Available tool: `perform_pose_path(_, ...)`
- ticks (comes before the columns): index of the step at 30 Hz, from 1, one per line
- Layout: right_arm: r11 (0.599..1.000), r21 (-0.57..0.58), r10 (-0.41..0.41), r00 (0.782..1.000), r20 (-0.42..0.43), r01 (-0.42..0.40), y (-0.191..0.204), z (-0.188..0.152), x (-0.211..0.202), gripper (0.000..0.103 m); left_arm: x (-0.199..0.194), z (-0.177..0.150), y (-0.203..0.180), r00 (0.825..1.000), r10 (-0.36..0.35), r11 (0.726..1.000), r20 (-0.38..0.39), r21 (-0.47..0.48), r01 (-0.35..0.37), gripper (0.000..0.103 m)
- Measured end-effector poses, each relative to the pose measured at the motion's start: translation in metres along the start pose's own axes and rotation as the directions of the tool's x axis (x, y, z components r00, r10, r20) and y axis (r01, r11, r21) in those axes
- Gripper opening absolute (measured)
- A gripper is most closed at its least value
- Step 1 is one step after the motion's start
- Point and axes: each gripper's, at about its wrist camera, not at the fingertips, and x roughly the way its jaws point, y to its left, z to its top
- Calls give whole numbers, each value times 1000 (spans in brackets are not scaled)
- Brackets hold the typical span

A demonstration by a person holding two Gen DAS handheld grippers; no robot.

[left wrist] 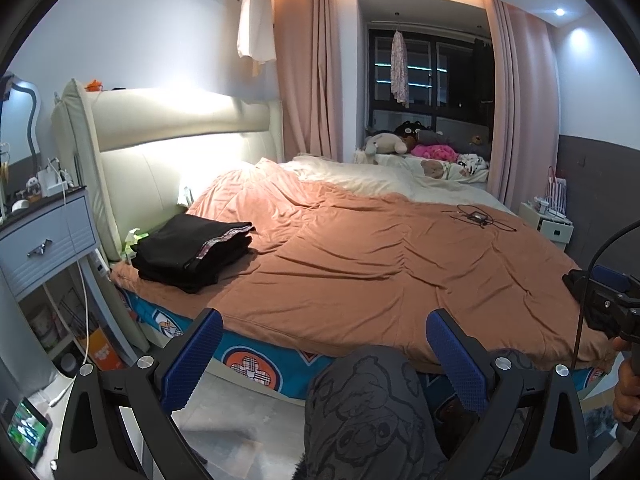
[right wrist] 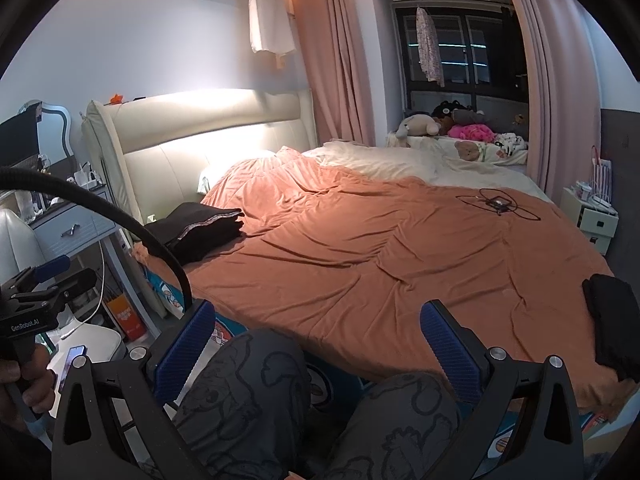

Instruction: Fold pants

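A stack of folded black pants [left wrist: 192,252] [right wrist: 200,230] lies on the orange duvet [left wrist: 380,264] [right wrist: 380,256] near the headboard, at the bed's left corner. Another dark garment [right wrist: 612,336] [left wrist: 580,284] rests at the duvet's near right edge. My left gripper [left wrist: 324,356] is open, held low in front of the bed above a person's knee in grey printed trousers [left wrist: 372,408]. My right gripper [right wrist: 316,344] is open too, above both knees, empty. Each gripper shows at the other view's edge, held by a hand.
A small device with cables [left wrist: 478,216] [right wrist: 498,203] lies on the far side of the duvet. A nightstand [left wrist: 48,236] stands left of the bed, a white box [right wrist: 592,216] at right. Soft toys [left wrist: 420,144] sit by the window. A phone [left wrist: 28,432] glows lower left.
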Motion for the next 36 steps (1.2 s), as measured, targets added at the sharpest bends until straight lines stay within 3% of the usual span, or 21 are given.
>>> perform_pose_path(36, 999, -21, -29, 999, 21, 30, -3, -3, -9, 103, -15, 3, -9, 1000, -12, 1000, 28, 1, 12, 103)
